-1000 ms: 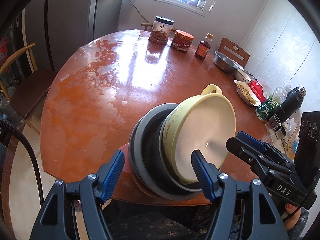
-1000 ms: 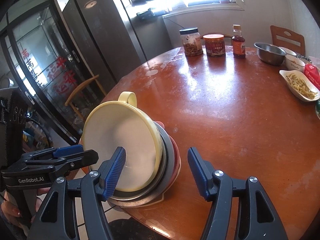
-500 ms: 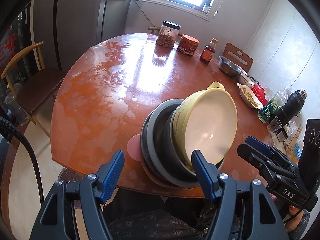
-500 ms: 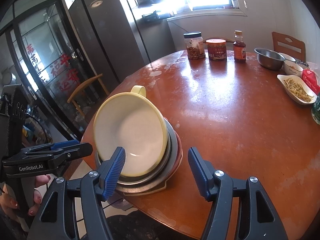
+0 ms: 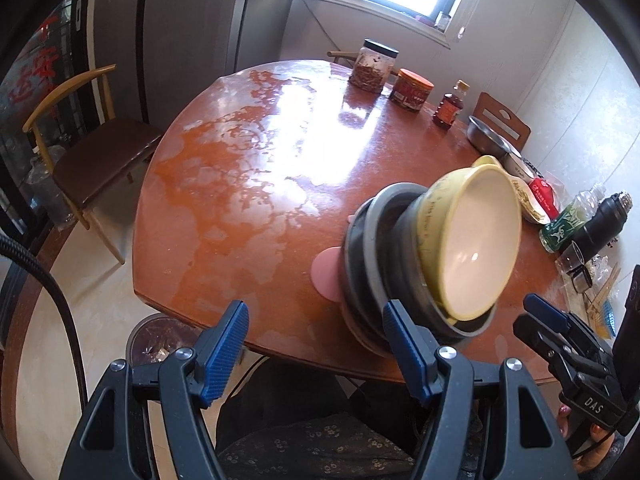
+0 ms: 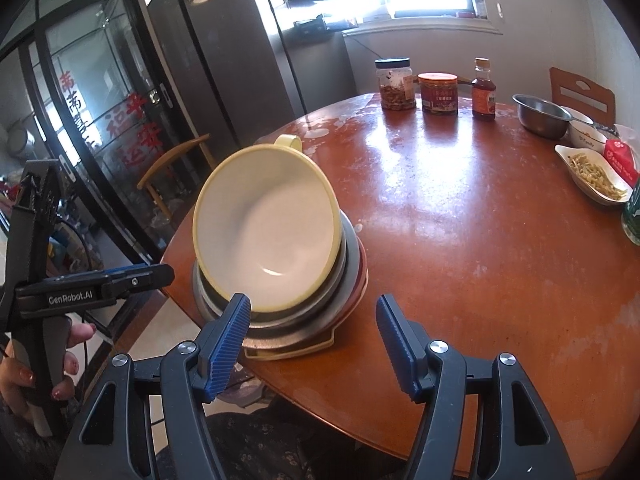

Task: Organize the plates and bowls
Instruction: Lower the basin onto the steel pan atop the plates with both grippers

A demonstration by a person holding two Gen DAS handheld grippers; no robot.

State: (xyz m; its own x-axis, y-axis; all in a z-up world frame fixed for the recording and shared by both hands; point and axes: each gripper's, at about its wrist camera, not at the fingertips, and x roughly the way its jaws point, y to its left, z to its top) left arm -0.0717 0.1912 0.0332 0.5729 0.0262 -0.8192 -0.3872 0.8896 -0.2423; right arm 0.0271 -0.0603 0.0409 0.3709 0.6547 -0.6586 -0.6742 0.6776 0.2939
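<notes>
Both grippers pulled back since earlier; stack now sits near bench [image 6: 460, 248] edge, yellow bowl [image 6: 266, 236] tilted on grey plates [image 5: 366, 248]. Left gripper [image 5: 314, 344] and right gripper [image 6: 312, 332] jaws spread, empty. Level the bowl before nudging stack inward

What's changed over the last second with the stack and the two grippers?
Both grippers, left and right, have backed away from the yellow handled bowl atop the grey and pink plates, so more round wooden table shows. Jaws stayed open, gripping nothing; the stack stayed put near the table edge.
</notes>
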